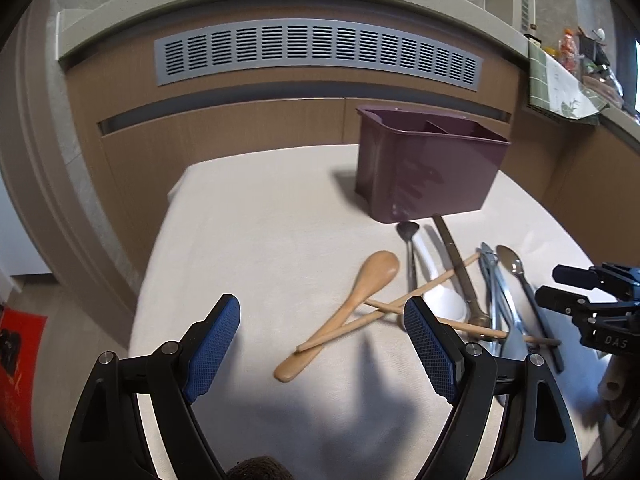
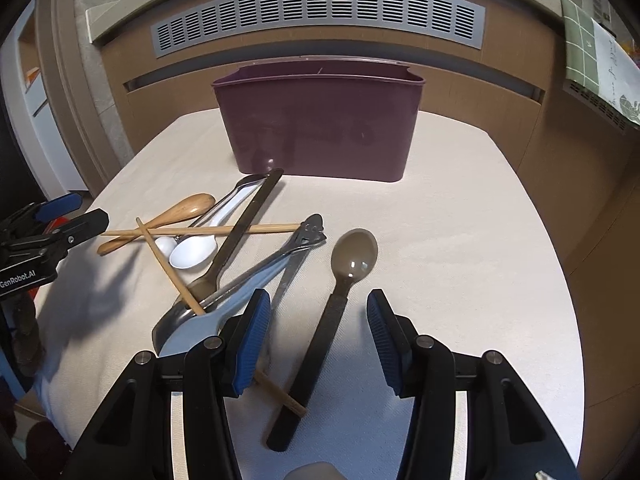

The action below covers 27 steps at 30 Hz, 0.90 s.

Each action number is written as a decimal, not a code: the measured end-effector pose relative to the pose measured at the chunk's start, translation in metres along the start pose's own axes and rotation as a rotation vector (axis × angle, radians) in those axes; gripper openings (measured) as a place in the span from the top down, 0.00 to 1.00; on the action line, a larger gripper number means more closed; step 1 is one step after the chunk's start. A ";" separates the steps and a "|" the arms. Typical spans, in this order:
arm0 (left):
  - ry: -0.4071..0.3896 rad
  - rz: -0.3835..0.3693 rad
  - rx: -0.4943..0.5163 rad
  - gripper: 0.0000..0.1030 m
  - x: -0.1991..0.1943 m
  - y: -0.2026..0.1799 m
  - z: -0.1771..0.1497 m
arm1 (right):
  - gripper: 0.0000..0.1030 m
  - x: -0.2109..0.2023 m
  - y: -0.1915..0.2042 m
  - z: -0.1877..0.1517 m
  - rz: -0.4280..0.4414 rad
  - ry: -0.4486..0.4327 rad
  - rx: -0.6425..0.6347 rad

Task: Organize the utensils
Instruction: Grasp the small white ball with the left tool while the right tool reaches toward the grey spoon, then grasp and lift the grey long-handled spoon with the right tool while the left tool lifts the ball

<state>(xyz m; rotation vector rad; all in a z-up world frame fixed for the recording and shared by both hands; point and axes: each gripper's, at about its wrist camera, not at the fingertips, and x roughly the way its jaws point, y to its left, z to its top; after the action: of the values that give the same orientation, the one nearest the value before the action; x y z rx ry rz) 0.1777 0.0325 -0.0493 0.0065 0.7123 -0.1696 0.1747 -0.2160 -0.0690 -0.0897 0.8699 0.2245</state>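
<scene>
right claw (image 2: 315, 332): nearest, fingers spread wide, holding nothing, poised over the black handle of a grey-bowled spoon (image 2: 354, 256) lying flat on the bench (image 2: 460, 248).
left claw (image 1: 322, 344): likewise spread wide and empty, above bare cloth just left of the heap.
utensil heap, on the cloth-covered bench between the claws and the bin: wooden spoon (image 1: 352, 304), crossed by two wooden chopsticks (image 1: 400, 304); white spoon (image 2: 193, 251) lying bowl-up; a flat dark-handled utensil (image 2: 244, 228) laid diagonally across it; metal tongs (image 2: 296, 242); a broad metal spoon (image 2: 188, 324) under one chopstick's end.
utensil bin (image 2: 320, 124): maroon plastic, upright, a divider inside, at the far side of the bench, just beyond the heap; the flat utensil's tip reaches its base.
</scene>
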 end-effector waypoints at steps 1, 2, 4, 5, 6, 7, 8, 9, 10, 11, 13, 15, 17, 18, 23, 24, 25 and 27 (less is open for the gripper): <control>0.006 -0.003 -0.002 0.18 0.001 -0.001 0.000 | 0.54 -0.001 0.000 -0.002 -0.001 -0.001 -0.002; 0.012 -0.006 -0.004 0.18 0.003 -0.002 0.000 | 0.54 -0.002 0.000 -0.003 -0.002 -0.001 -0.001; 0.028 -0.023 -0.009 0.19 0.005 -0.005 -0.001 | 0.54 -0.001 -0.002 -0.006 -0.006 0.000 0.001; 0.035 -0.032 -0.013 0.19 0.006 -0.007 -0.001 | 0.54 -0.001 -0.003 -0.007 -0.005 0.004 0.005; 0.045 -0.048 -0.019 0.19 0.008 -0.009 -0.001 | 0.54 0.001 -0.004 -0.007 -0.005 0.009 0.011; 0.052 -0.062 -0.019 0.21 0.009 -0.012 -0.002 | 0.54 0.002 -0.006 -0.008 -0.006 0.013 0.020; 0.055 -0.072 -0.015 0.26 0.010 -0.016 -0.003 | 0.54 0.003 -0.006 -0.008 -0.008 0.015 0.025; 0.055 -0.078 -0.009 0.29 0.010 -0.019 -0.004 | 0.54 0.003 -0.008 -0.009 -0.008 0.017 0.032; 0.056 -0.079 0.001 0.34 0.010 -0.023 -0.005 | 0.54 0.003 -0.009 -0.010 -0.006 0.017 0.038; 0.061 -0.080 0.017 0.39 0.011 -0.028 -0.007 | 0.54 0.004 -0.009 -0.010 -0.005 0.018 0.040; 0.086 -0.105 0.042 0.49 0.014 -0.035 -0.010 | 0.54 0.004 -0.010 -0.012 -0.003 0.019 0.045; 0.113 -0.125 0.050 0.56 0.018 -0.040 -0.013 | 0.54 0.003 -0.011 -0.014 -0.003 0.019 0.051; 0.139 -0.149 0.052 0.57 0.024 -0.044 -0.015 | 0.54 0.003 -0.013 -0.014 -0.002 0.017 0.057; 0.144 -0.154 0.052 0.57 0.026 -0.046 -0.015 | 0.54 0.003 -0.013 -0.014 -0.002 0.016 0.059; 0.153 -0.143 0.038 0.70 0.042 -0.051 -0.008 | 0.54 0.001 -0.012 -0.014 0.006 0.007 0.061; 0.157 -0.136 0.034 0.73 0.045 -0.052 -0.006 | 0.54 0.001 -0.012 -0.014 0.006 0.005 0.061; 0.165 -0.135 0.031 0.74 0.048 -0.052 -0.005 | 0.54 0.000 -0.012 -0.014 0.003 0.002 0.060; 0.171 -0.131 0.020 0.74 0.053 -0.053 -0.002 | 0.54 0.000 -0.013 -0.015 0.000 -0.001 0.061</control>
<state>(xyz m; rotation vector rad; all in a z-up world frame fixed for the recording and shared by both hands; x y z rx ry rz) 0.2076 -0.0281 -0.0829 -0.0071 0.8825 -0.3045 0.1664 -0.2313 -0.0785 -0.0330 0.8752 0.1979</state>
